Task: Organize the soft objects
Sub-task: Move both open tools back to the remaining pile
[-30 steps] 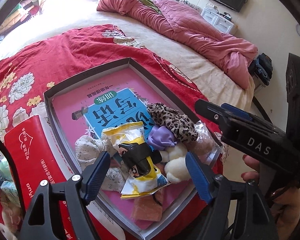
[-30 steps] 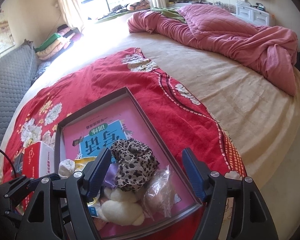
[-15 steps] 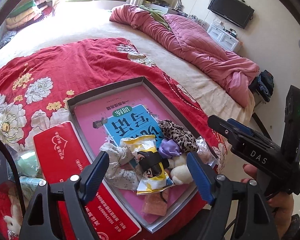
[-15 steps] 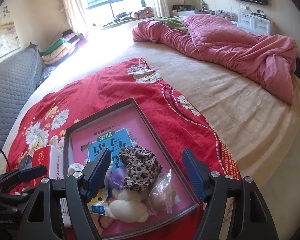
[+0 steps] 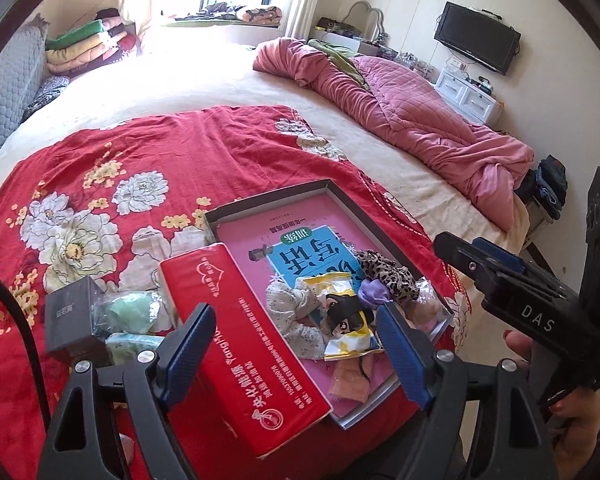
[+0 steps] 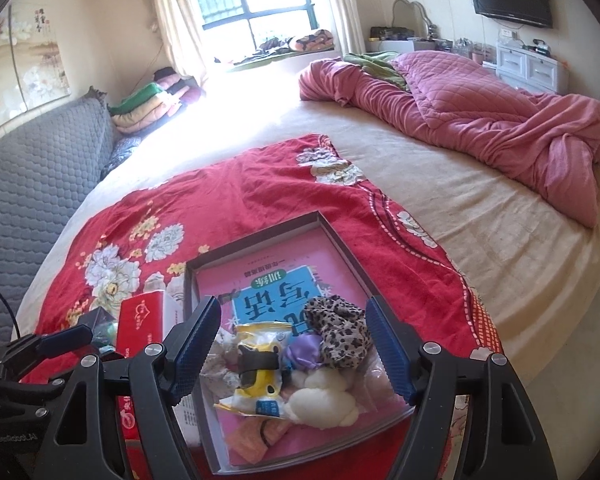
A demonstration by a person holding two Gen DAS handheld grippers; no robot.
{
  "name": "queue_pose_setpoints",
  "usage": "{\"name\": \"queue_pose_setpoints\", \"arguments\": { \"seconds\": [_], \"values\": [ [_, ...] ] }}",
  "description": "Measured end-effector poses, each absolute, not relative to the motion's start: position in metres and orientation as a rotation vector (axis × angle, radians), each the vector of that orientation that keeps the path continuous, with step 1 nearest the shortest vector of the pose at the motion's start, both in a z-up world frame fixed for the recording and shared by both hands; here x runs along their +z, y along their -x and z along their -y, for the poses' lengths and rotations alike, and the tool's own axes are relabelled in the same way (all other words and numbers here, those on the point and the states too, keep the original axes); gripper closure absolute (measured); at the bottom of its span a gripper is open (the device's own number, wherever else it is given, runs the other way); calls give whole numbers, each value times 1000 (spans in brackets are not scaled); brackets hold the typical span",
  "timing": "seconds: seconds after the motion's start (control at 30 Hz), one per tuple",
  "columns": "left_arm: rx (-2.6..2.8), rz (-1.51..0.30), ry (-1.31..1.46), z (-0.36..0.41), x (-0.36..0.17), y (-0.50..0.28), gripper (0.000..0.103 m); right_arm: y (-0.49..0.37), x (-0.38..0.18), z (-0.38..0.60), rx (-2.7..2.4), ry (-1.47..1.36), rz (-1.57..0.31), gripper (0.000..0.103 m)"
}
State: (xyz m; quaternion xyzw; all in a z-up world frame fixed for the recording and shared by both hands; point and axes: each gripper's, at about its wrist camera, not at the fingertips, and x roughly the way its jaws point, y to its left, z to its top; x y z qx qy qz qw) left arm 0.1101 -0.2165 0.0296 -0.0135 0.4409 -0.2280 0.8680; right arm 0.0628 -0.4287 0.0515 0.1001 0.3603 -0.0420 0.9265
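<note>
Right wrist: shallow box [image 6: 342,240] of leopard scrunchie [image 6: 338,334], plush [image 6: 324,400], packet [image 6: 260,364]; both claws agape, empty.

1. my left gripper [image 5: 296,346] has matt black plastic arms, ribbed blue pads and shiny metal screws.
2. the shallow box [image 6: 340,236] looks like grey cardboard, its pink printed paper lining faintly glossy.
3. the leopard-print scrunchie [image 6: 338,332] is soft cloth; the white plush [image 6: 324,400] is fuzzy (almost woolly).
4. the yellow packet [image 5: 346,320] is crinkly, shiny plastic film.
5. the red floral bedspread [image 5: 160,160] is matt, creased cotton-like cloth.
6. the red tissue pack [image 5: 252,344] has a glossy wrapper.
</note>
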Motion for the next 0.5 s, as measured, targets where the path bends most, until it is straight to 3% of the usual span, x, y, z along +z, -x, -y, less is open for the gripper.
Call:
{"name": "queue_pose_setpoints", "arguments": {
  "seconds": [0.5],
  "values": [
    [-370,-908,39,159,36,-71,21,-44,72,386,-22,-128,-722,27]
  ]
}}
